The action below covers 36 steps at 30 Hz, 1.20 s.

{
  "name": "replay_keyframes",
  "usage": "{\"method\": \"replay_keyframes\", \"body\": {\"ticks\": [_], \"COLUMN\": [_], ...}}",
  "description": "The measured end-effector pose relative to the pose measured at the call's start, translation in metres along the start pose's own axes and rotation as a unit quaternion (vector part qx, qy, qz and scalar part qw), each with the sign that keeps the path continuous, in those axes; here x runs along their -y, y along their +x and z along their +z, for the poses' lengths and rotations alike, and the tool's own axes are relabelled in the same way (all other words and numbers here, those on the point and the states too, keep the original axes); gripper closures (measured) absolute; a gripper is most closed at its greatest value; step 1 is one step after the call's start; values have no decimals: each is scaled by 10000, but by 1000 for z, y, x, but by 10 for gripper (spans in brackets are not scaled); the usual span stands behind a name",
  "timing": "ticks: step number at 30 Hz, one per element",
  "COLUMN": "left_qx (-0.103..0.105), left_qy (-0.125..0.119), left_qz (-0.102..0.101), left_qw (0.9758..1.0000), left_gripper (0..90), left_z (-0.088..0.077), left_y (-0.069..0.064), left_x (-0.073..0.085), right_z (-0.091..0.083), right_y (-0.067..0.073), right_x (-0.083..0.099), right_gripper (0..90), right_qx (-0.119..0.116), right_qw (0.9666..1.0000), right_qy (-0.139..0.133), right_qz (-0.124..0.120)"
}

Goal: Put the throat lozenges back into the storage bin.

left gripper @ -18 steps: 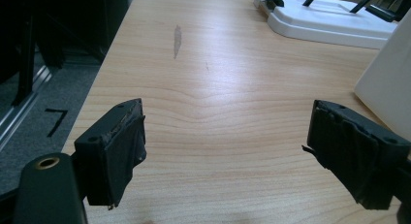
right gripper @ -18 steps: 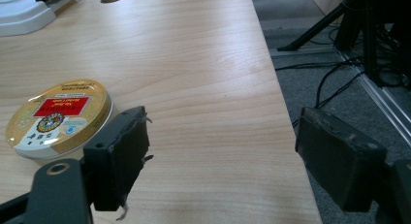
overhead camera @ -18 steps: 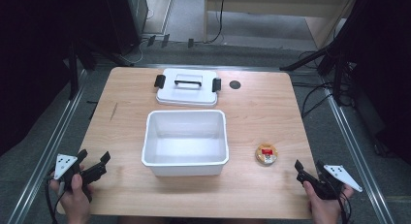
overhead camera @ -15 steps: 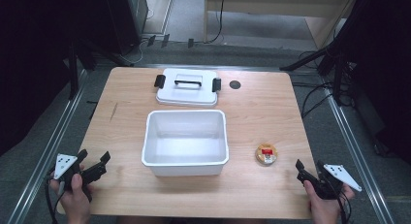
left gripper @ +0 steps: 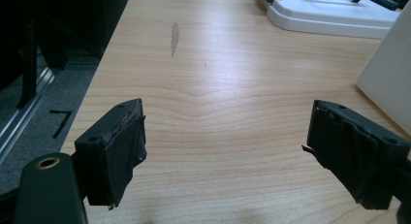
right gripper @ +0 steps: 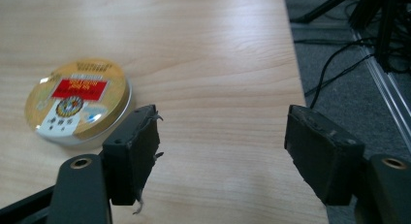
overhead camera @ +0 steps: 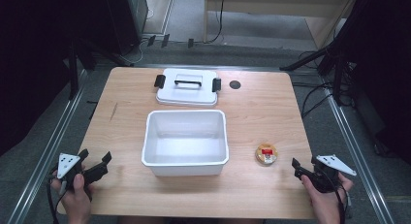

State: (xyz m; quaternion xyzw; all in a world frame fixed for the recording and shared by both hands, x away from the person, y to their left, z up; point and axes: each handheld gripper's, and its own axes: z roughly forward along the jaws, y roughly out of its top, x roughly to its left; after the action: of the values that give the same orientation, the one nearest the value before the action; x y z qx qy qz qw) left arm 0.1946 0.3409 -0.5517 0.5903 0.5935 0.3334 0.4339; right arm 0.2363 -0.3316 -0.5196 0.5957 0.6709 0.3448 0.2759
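Observation:
A white open-top bin (overhead camera: 184,168) stands empty at the middle of the wooden table (overhead camera: 271,112). Its white lid (overhead camera: 186,88), with a black handle and black clips, lies flat just behind it. A small round gold tin (overhead camera: 266,154) with a red label lies to the right of the bin. My left gripper (overhead camera: 96,156) rests open at the near left corner; in the left gripper view the gripper (left gripper: 228,151) holds nothing, with the bin wall (left gripper: 387,83) to its right. My right gripper (overhead camera: 296,168) is open at the near right, and the tin (right gripper: 77,100) lies just left of the open gripper (right gripper: 223,151).
A small dark round hole (overhead camera: 235,84) sits in the tabletop right of the lid. Metal floor rails (overhead camera: 53,136) run along both sides of the table, and cables (overhead camera: 315,95) lie on the floor at the right. A dark scuff mark (left gripper: 174,37) marks the wood at the left.

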Motion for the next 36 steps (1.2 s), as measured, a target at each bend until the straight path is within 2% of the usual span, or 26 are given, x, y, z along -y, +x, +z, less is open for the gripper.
{"method": "replay_keyframes", "body": {"ticks": [1, 2, 3, 4, 5, 7, 12, 13, 14, 15, 17, 18, 19, 20, 21, 22, 23, 24, 25, 26, 28, 29, 30, 36], "left_qx": [1, -1, -1, 8, 12, 31, 40, 40, 46, 47, 50, 50, 57, 64, 64, 73, 76, 76, 78, 79, 83, 83, 82, 91], "left_qy": [-10, 0, 0, -22, -32, -32, -12, -12, -4, 8, 15, 15, 9, 13, 13, 15, 16, 16, 16, 15, 25, 25, 24, 49], "left_qz": [14, 37, 37, 39, 39, 5, 32, 32, 40, 52, 47, 47, 37, 28, 28, 32, 34, 34, 32, 35, 33, 33, 33, 50], "left_qw": [10000, 10000, 10000, 10000, 10000, 10000, 10000, 10000, 10000, 10000, 10000, 10000, 10000, 10000, 10000, 10000, 10000, 10000, 10000, 10000, 10000, 10000, 10000, 9999], "left_gripper": [148, 148, 148, 148, 148, 147, 148, 147, 148, 148, 148, 148, 148, 148, 148, 148, 148, 148, 148, 148, 148, 148, 148, 148], "left_z": [0, 0, 0, -1, -1, -1, -1, -1, -1, -1, 0, 0, 0, 0, 0, 0, 0, 0, 0, 0, 0, 0, 0, 1], "left_y": [0, -1, -1, -1, 0, 0, 0, 0, 0, -1, -1, -1, -1, 0, 0, 0, 0, 0, 0, 0, 0, 0, 0, 0], "left_x": [0, 0, 0, 0, 0, 1, 0, 0, 0, 0, 0, 0, 0, 0, 0, 0, 0, 0, 0, 0, 0, 0, 0, 0], "right_z": [0, 2, 2, 3, 4, 6, 15, 15, 18, 20, 23, 23, 27, 28, 28, 33, 35, 35, 37, 39, 42, 42, 44, 52], "right_y": [0, 5, 5, 10, 12, 16, 30, 30, 37, 40, 45, 45, 50, 52, 52, 57, 59, 59, 64, 66, 70, 70, 73, 84], "right_x": [0, -8, -8, -17, -20, -28, -43, -43, -49, -51, -57, -57, -62, -64, -64, -69, -71, -71, -75, -78, -83, -83, -86, -95], "right_gripper": [282, 273, 273, 261, 253, 242, 195, 195, 172, 170, 148, 148, 133, 133, 133, 128, 128, 128, 108, 83, 7, 7, 0, 0], "right_qx": [0, 36, 36, -41, -40, -95, -152, -152, -190, -190, -250, -250, -325, -303, -303, -267, -272, -272, -311, -350, -331, -331, -297, -283], "right_qw": [10000, 9992, 9992, 9968, 9955, 9908, 9735, 9735, 9630, 9598, 9502, 9502, 9409, 9361, 9361, 9260, 9227, 9227, 9161, 9131, 9094, 9094, 9073, 9069], "right_qy": [0, 329, 329, 702, 850, 1194, 2007, 2007, 2360, 2462, 2749, 2749, 3040, 3180, 3180, 3440, 3520, 3520, 3690, 3783, 3877, 3877, 3939, 3965], "right_qz": [0, -218, -218, -375, -426, -631, -1090, -1090, -1289, -1335, -1447, -1447, -1458, -1474, -1474, -1534, -1547, -1547, -1535, -1481, -1468, -1468, -1443, -1397]}}
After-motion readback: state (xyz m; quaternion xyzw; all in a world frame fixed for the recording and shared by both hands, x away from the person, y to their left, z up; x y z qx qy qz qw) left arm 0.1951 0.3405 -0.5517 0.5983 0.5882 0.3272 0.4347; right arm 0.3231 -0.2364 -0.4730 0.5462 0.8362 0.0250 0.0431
